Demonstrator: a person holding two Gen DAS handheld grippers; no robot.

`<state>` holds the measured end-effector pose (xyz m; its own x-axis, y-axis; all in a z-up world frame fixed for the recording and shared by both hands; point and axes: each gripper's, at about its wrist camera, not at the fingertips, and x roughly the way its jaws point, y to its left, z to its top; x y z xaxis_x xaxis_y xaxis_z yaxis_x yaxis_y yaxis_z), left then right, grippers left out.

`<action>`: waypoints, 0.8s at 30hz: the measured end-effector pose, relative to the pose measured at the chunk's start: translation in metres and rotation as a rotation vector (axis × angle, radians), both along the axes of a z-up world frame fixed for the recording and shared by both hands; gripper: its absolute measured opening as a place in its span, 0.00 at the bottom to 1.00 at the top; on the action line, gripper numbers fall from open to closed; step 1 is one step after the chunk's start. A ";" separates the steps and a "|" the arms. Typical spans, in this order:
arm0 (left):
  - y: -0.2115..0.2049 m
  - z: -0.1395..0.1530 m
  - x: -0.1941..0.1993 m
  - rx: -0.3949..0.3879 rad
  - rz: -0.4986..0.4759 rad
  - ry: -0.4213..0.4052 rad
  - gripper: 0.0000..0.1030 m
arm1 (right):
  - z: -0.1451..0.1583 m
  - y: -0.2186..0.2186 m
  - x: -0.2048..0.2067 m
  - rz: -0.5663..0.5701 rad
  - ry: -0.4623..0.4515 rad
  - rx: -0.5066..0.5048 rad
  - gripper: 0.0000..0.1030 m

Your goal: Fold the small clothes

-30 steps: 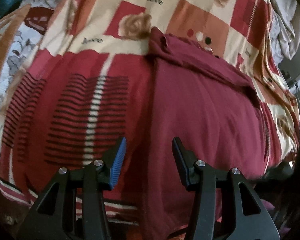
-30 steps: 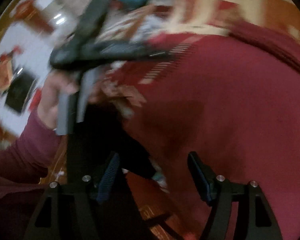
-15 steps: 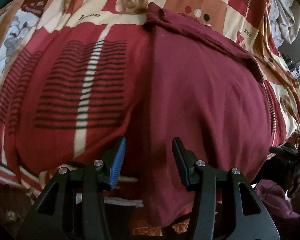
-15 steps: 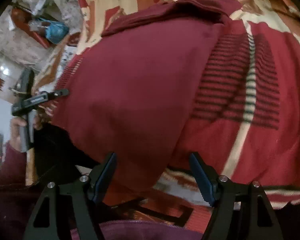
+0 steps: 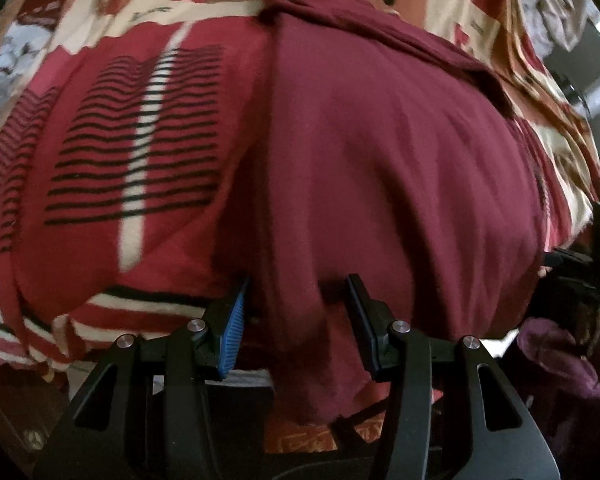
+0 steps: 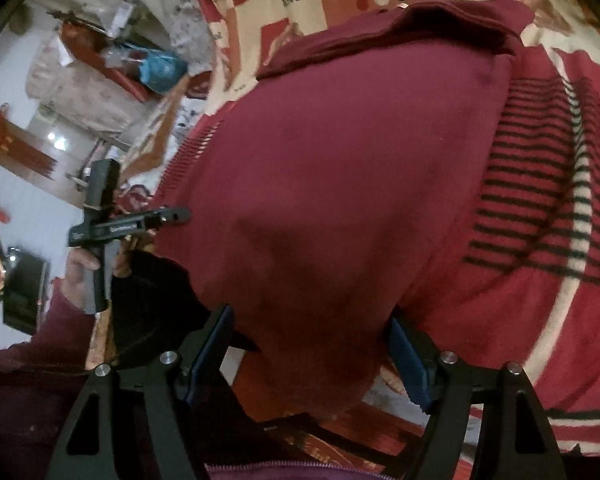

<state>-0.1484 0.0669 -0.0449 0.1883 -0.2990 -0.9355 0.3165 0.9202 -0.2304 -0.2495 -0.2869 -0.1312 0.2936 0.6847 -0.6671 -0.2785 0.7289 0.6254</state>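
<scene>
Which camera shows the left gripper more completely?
The right wrist view: it shows the whole left gripper from the side, held in a hand. The left wrist view shows only its two fingers, with maroon garment between them.

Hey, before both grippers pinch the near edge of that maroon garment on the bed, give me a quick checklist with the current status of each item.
1. Maroon garment lies spread on the patterned blanket: ok.
2. Left gripper straddles the garment's near hem: ok. Jaws stand apart, with cloth between them and no visible pinch.
3. Right gripper straddles the other near corner: ok. Its jaws have just been opening, and cloth hangs between them.
4. Both grippers sit on the same edge: ok. The right wrist view shows the left gripper at the hem's far side.
5. Only one layer sits between each pair of jaws: cannot tell.
6. Folded far end lies tidy: not ok, it looks bunched.
</scene>
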 end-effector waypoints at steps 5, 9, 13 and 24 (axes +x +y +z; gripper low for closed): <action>-0.006 -0.003 0.002 0.011 -0.012 0.010 0.46 | -0.012 0.022 -0.006 0.098 0.059 0.070 0.72; -0.002 -0.004 0.004 -0.003 0.002 0.022 0.46 | -0.022 0.041 -0.008 0.163 0.092 0.058 0.72; -0.006 -0.004 0.002 0.019 -0.006 0.005 0.48 | -0.031 0.051 -0.003 0.156 0.115 0.078 0.60; -0.017 -0.006 -0.003 0.081 -0.005 -0.041 0.49 | -0.016 0.051 0.000 0.136 0.047 -0.022 0.38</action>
